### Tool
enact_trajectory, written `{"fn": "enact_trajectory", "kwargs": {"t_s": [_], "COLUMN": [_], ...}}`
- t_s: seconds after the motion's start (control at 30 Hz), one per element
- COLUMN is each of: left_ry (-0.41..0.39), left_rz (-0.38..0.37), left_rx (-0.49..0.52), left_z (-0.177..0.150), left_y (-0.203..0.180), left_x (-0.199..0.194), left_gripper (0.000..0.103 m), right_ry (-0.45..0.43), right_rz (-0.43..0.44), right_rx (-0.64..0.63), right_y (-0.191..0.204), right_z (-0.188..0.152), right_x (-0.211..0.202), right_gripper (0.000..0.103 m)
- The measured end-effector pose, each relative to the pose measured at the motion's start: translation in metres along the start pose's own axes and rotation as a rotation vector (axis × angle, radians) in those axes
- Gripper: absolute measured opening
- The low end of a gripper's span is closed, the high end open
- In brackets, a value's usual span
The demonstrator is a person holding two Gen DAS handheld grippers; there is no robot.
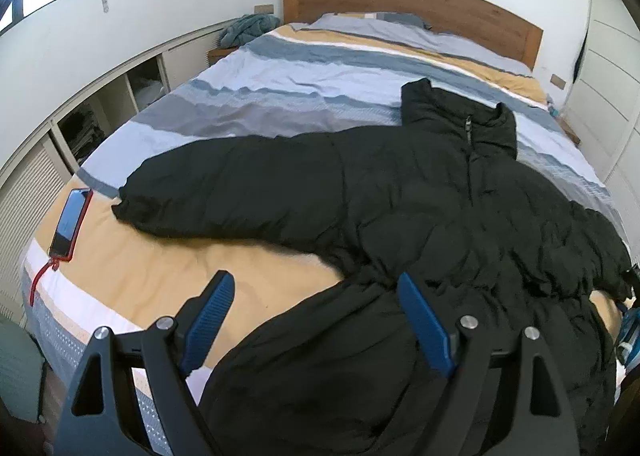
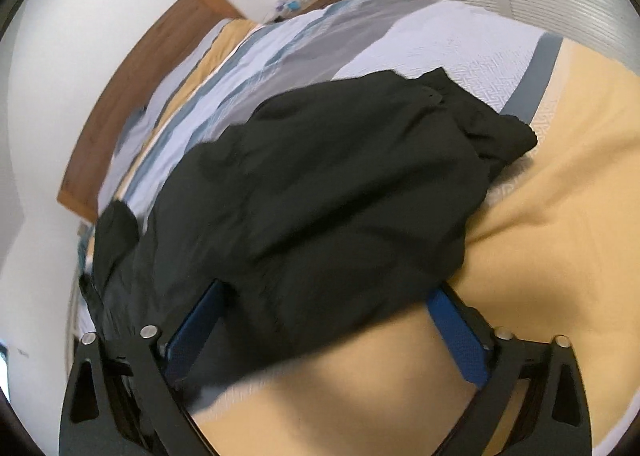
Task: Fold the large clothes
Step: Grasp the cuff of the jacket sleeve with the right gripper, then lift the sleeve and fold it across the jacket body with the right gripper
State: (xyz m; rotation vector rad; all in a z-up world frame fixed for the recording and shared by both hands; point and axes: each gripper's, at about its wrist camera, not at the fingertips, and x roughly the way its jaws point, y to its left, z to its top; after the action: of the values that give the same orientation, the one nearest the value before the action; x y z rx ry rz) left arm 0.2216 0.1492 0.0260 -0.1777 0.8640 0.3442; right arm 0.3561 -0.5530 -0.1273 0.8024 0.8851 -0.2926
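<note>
Now: Jacket Spread Flat, First Fold Not Yet Made

Plainly early in the job. Black puffer jacket [image 1: 420, 192] lying front-up on the striped bed [image 1: 248, 96], collar toward the wooden headboard [image 1: 400, 0], hem hanging over the foot edge. One sleeve [image 1: 224, 184] stretched out sideways from the jacket body across the yellow band of the cover, cuff ending near a phone in a red case [image 1: 70, 220]. Other sleeve [image 1: 592, 248] reaching off the opposite side of the jacket.

Left gripper [image 1: 316, 296] hovering above the hem side of the jacket, just below the armpit of the stretched sleeve, blue pads spread wide, nothing pinched between them; one pad over bare yellow cover, the other over black fabric.

Right gripper [image 2: 324, 296] low over the far sleeve, blurred view, jaws standing wide apart with a mound of jacket fabric bulging between the pads [image 2: 456, 328]. No firm pinch visible; cloth sitting loose between them rather than clamped.

Probable step in hand: reaching for grip points, ahead of bringing a sleeve in across the chest.

Next move likely calling for: settling lower, closing on the puffy fabric deep enough to catch both layers, then lifting and carrying the sleeve inward toward the zip [image 1: 468, 128]. Slippery, bulky shell apt to slide from a shallow pinch.
</note>
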Motion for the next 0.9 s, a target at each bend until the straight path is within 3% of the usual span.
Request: {"fn": "enact_trajectory", "kwargs": {"t_s": [0.1,0.23,0.43,0.5,0.63,0.9], "left_ry": [0.025,0.045,0.046,0.04,0.027,0.011], "left_rz": [0.007,0.001,-0.011,-0.018,-0.03,-0.064], "left_rx": [-0.015,-0.014,-0.001,-0.008,-0.029,-0.085], "left_z": [-0.006,-0.011,-0.015,-0.014,-0.014,-0.017], "left_y": [0.002,0.001,-0.001,0.0,0.007,0.028], "left_x": [0.008,0.013,0.012,0.009,0.003,-0.01], "left_gripper": [0.084,0.084,0.084,0.084,0.084,0.084], "right_ry": [-0.013,-0.04,-0.051,-0.06,-0.081,-0.105], "right_rz": [0.028,0.065,0.121,0.123,0.141,0.167], "right_rx": [0.043,0.132,0.18,0.141,0.064,-0.1], "right_y": [-0.008,-0.019,-0.019,-0.008,0.017,0.087], "right_z": [0.009,0.016,0.026,0.024,0.03,0.021], "right_x": [0.004,0.004,0.002,-0.006,-0.022,-0.061], "right_gripper": [0.093,0.082,0.025,0.016,0.01,0.008]}}
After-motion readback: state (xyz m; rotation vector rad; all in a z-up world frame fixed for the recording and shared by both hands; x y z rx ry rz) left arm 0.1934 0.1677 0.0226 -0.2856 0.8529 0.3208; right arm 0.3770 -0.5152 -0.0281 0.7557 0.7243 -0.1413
